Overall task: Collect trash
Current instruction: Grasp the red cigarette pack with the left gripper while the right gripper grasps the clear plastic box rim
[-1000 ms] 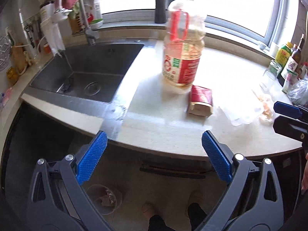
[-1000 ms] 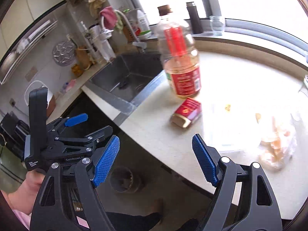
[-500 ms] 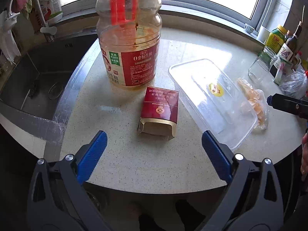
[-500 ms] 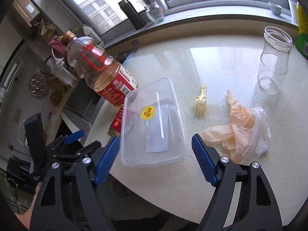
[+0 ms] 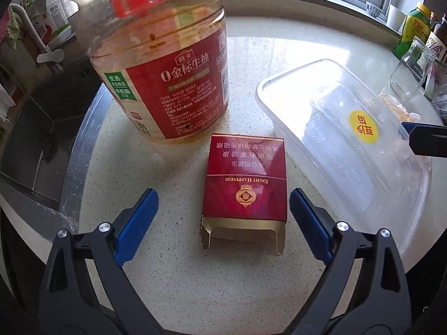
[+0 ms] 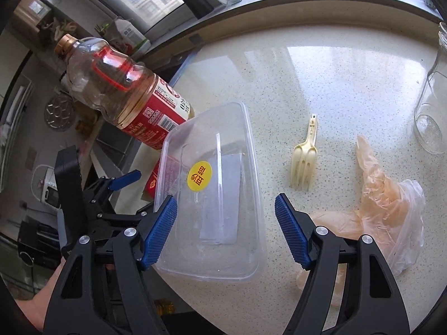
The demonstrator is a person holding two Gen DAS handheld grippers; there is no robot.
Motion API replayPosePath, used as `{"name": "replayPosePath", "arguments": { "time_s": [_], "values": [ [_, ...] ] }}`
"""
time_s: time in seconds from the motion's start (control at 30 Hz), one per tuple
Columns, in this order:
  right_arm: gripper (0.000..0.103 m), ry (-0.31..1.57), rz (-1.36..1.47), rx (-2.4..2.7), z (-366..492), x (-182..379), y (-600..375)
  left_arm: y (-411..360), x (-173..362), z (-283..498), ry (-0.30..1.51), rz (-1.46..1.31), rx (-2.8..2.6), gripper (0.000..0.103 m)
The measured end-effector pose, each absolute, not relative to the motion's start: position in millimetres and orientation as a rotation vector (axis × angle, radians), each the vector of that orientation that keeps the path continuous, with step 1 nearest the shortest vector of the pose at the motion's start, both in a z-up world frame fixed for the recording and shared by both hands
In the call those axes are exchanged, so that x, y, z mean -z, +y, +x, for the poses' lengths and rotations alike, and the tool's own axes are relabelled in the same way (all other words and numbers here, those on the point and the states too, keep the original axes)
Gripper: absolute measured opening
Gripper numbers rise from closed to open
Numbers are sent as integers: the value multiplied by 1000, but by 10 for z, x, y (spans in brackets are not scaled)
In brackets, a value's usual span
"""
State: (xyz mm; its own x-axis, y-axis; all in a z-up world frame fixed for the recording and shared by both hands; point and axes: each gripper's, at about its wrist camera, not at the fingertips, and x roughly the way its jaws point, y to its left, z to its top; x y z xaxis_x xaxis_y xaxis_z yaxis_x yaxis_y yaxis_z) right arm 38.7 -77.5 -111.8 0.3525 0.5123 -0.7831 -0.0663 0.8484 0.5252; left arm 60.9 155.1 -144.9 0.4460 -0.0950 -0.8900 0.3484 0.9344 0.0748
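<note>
A red cigarette pack (image 5: 245, 184) with its near end torn open lies flat on the speckled counter. My left gripper (image 5: 223, 223) is open, its blue pads on either side of the pack's near end, apart from it. A clear plastic food container (image 6: 212, 192) with a yellow sticker lies upside down to the right; it also shows in the left wrist view (image 5: 343, 139). My right gripper (image 6: 225, 233) is open over the container's near end. A cream plastic fork (image 6: 304, 156) and crumpled plastic gloves (image 6: 388, 201) lie further right. A large, almost empty oil bottle (image 5: 164, 64) stands behind the pack.
A steel sink (image 5: 42, 128) with a tap lies left of the bottle. A glass jar (image 6: 433, 106) stands at the right, sauce bottles (image 5: 413, 25) by the window sill. The counter's curved front edge (image 5: 251, 318) runs just below both grippers.
Both grippers have moved forward from the counter's edge and down over the counter. The left now straddles the cigarette pack's near end; the right hangs over the container.
</note>
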Motion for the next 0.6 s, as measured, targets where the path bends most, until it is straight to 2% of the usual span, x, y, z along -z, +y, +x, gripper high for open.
{"name": "replayPosePath", "arguments": {
  "time_s": [0.13, 0.3, 0.43, 0.5, 0.6],
  "values": [
    [72, 1161, 489, -399, 419, 1165, -814, 1501, 1505, 640, 1072, 278, 286, 81],
    [61, 1182, 507, -417, 469, 1217, -827, 1479, 1484, 615, 1045, 243, 343, 55],
    [50, 1195, 527, -426, 471, 1265, -863, 1530, 1480, 613, 1037, 222, 336, 53],
    [39, 1202, 534, -435, 467, 1281, -873, 1598, 1471, 595, 1035, 201, 325, 53],
    [30, 1197, 564, -453, 442, 1282, -887, 1705, 1411, 546, 1020, 182, 315, 53]
  ]
}}
